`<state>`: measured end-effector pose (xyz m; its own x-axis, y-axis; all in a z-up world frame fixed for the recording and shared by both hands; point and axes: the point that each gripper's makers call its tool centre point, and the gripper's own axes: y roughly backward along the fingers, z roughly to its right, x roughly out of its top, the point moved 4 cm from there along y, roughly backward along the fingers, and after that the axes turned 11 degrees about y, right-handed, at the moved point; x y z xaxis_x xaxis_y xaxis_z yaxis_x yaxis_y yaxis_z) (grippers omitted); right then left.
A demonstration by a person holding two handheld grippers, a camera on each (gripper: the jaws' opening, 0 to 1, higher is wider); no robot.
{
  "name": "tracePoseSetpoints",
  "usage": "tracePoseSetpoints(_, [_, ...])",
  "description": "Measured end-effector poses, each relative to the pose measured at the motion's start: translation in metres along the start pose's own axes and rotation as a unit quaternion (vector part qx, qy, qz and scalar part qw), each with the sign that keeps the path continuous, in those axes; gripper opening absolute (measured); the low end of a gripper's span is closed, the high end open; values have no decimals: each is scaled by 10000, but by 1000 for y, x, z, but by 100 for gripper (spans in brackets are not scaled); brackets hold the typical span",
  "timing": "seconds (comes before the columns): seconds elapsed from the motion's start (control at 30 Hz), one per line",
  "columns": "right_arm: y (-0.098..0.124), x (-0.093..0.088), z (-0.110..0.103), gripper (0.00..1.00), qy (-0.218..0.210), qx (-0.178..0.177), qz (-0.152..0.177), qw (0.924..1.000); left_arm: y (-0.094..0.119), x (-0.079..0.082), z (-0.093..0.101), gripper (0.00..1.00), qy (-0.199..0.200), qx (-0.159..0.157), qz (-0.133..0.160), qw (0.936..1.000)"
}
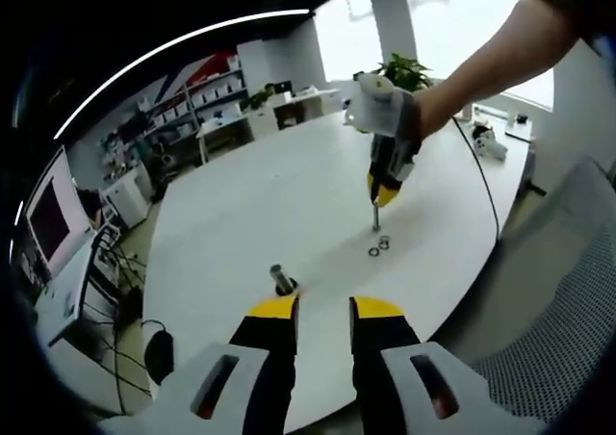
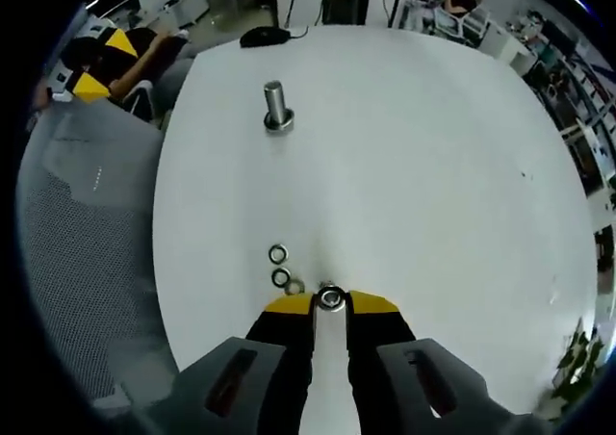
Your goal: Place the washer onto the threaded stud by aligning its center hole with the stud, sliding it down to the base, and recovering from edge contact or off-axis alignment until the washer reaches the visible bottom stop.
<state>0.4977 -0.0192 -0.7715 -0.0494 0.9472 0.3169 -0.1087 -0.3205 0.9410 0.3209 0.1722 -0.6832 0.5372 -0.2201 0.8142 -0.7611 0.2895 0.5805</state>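
In the right gripper view, the right tongs [image 2: 330,305], black with yellow tips, pinch a small silver metal washer [image 2: 330,297] between their tips, low over the white round worktop [image 2: 433,166]. Only the washer's upper rim shows above the tips; its centre hole is hard to make out. Just beside the tips lie three spare silver washers [image 2: 279,267], two clear rings and a third partly cut off by the left tip. Well apart from them, farther across the worktop, the short grey metal threaded stud [image 2: 276,105] stands upright on its round base; its threads are too small to tell.

In the left gripper view, the left tongs [image 1: 324,312] are spread with nothing between them, hovering near the stud [image 1: 281,279], whose base is partly hidden behind the left tip. There the right tongs [image 1: 382,196] point down at the worktop, held by a gloved hand [image 1: 385,108]; whatever they grip is too small to read.
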Motion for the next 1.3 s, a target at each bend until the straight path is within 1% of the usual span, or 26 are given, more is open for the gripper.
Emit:
tracePoseSetpoints(0.1, [-2, 0, -1, 14, -45, 32, -23, 10000, 0, 0, 0, 19, -6, -4, -5, 10000])
tracePoseSetpoints(0.23, [-7, -5, -1, 14, -21, 46, -116, 9999, 0, 0, 0, 19, -9, -10, -12, 10000])
tracePoseSetpoints(0.4, [-17, -8, -2, 14, -111, 94, -135, 9998, 0, 0, 0, 19, -15, -7, -21, 10000])
tracePoseSetpoints(0.5, [-23, -13, -3, 14, -63, 121, -235, 9996, 0, -1, 0, 19, -4, -2, -32, 10000])
tracePoseSetpoints(0.6, [-30, -19, -2, 14, -115, 151, -313, 9993, 0, 0, 0, 19, -4, 2, -26, 10000])
tracePoseSetpoints(0.77, [-37, -23, -2, 14, -204, 172, -321, 9991, 0, 0, 0, 19, 6, 4, -31, 10000])
tracePoseSetpoints(1.07, [-45, -18, -9, 14, -169, 207, -275, 9993, -1, -1, -1, 19, 25, 2, -39, 10000])
tracePoseSetpoints(1.2, [-49, -13, -9, 14, -324, 248, -150, 9991, -1, -2, 0, 19, 8, -5, -53, 10000])
tracePoseSetpoints(1.3, [-50, -10, -7, 14, -271, 229, -186, 9992, -1, -1, 0, 19, 13, -14, -61, 10000])
